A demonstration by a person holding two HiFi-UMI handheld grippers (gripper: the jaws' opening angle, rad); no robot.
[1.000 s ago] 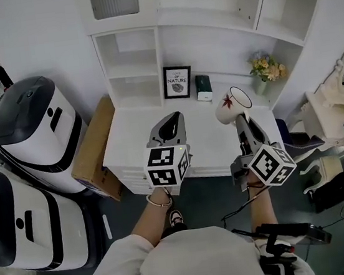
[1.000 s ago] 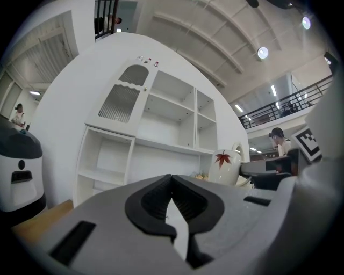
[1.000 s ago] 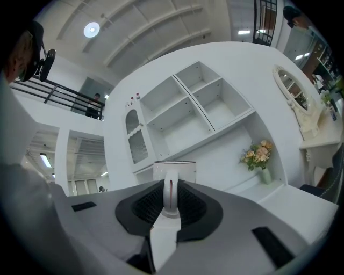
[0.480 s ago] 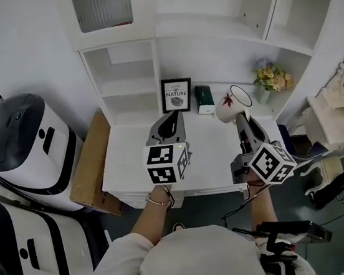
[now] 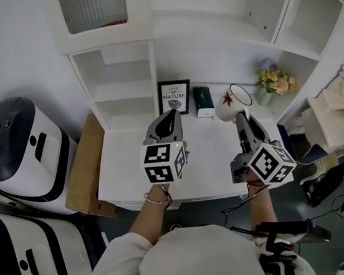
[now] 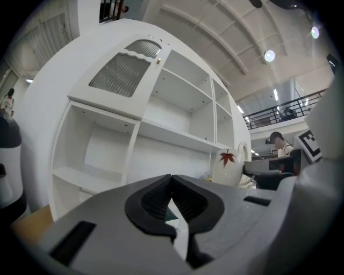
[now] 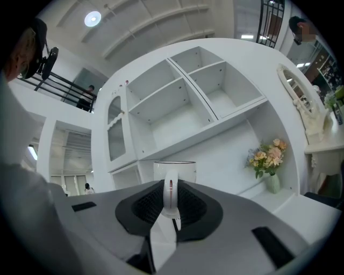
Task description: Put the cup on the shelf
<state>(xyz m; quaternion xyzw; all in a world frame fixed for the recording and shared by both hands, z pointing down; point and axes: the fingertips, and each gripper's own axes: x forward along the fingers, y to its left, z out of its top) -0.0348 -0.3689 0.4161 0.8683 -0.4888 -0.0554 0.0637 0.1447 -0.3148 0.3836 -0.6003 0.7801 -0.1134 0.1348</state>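
The right claw (image 5: 240, 118) pinches the cup (image 5: 233, 103) by its handle (image 7: 170, 194), jaws narrowed onto that thin loop. It holds the cup in the air above the table (image 5: 209, 160), short of the shelf (image 5: 129, 90). The left claw (image 5: 169, 123) is closed on nothing. The cup looks ceramic: stiff, glazed, probably slick and breakable. Its weight hangs forward of the grip, so it may swivel. The handle seems the sensible hold.

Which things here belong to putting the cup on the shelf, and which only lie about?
Job: white ceramic cup with red leaf, handle gripped in the right tool; white wooden shelf unit.
Lying about: black-framed picture; dark green box; yellow flowers in a vase; brown cardboard box; shut left tool.
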